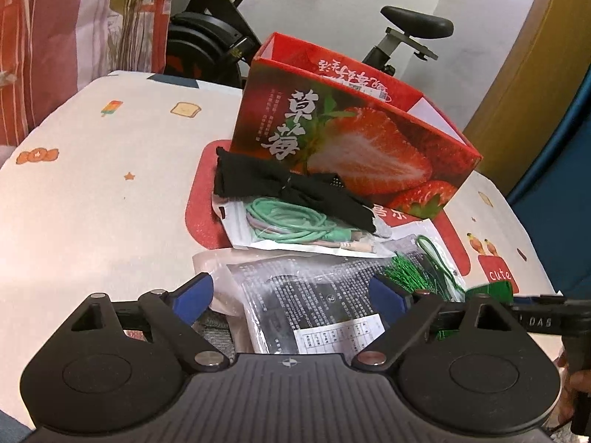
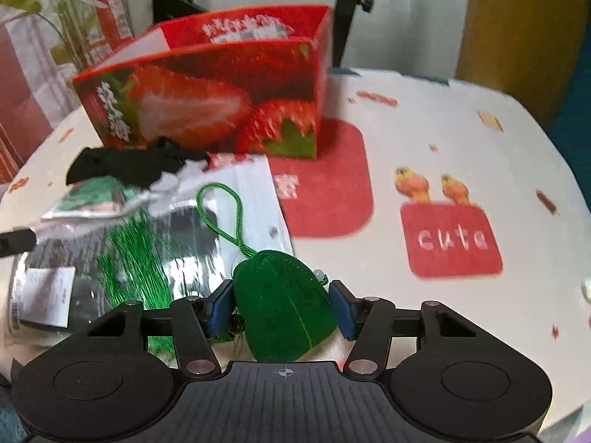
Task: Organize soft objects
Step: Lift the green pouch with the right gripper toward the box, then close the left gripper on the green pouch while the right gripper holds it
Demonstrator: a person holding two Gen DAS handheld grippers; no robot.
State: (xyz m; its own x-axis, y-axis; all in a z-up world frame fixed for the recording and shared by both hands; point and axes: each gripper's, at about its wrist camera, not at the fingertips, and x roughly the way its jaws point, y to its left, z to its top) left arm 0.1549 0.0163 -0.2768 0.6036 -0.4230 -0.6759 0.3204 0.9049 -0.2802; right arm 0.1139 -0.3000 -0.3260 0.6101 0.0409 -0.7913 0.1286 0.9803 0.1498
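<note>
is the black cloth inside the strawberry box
No, the black cloth lies on the table in front of the strawberry box.

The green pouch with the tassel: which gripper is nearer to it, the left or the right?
Right. The right gripper has the green pouch between its fingers, which sit close at both its sides. The left gripper hangs open over the plastic packet, with the pouch off to its right.

One strawberry box, three plastic packets, one green pouch, one black cloth.
</note>
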